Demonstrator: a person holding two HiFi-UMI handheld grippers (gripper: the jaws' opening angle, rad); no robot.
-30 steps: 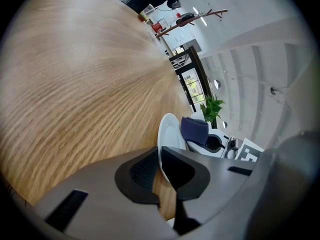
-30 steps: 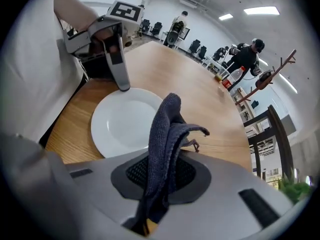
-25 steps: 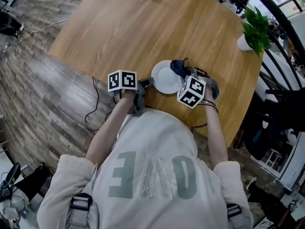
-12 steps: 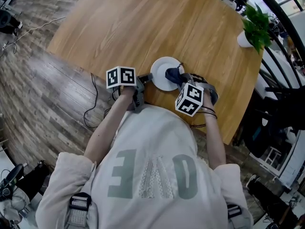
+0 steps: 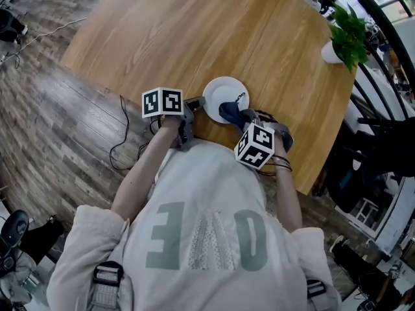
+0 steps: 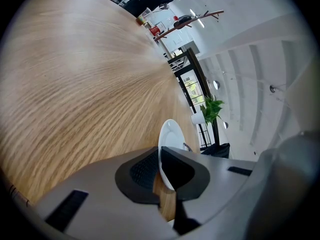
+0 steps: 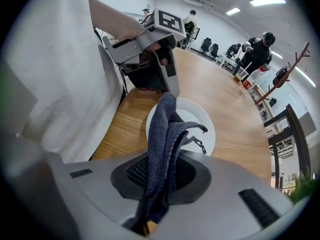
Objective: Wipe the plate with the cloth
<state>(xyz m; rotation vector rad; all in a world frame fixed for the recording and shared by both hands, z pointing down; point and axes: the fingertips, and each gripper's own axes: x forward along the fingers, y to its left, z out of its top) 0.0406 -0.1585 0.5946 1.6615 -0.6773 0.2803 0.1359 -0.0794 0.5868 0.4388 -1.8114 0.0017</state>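
Note:
A white plate (image 5: 224, 93) lies on the wooden table (image 5: 194, 31) near its front edge. My left gripper (image 5: 196, 104) is shut on the plate's left rim; in the left gripper view the rim (image 6: 165, 149) runs between the two dark pads. My right gripper (image 5: 244, 117) is shut on a dark blue cloth (image 5: 231, 113), pointing steeply down over the near right part of the plate. In the right gripper view the cloth (image 7: 167, 134) hangs from the jaws onto the plate (image 7: 202, 126), with the left gripper (image 7: 160, 69) beyond it.
A potted green plant (image 5: 340, 41) stands at the table's far right edge. A black cable (image 5: 122, 138) trails on the wood floor to the left. People (image 7: 260, 46) and a coat rack (image 7: 282, 74) are across the room.
My right gripper has dragged the cloth from the plate's far right side toward its near edge. The left gripper and the plate have stayed put.

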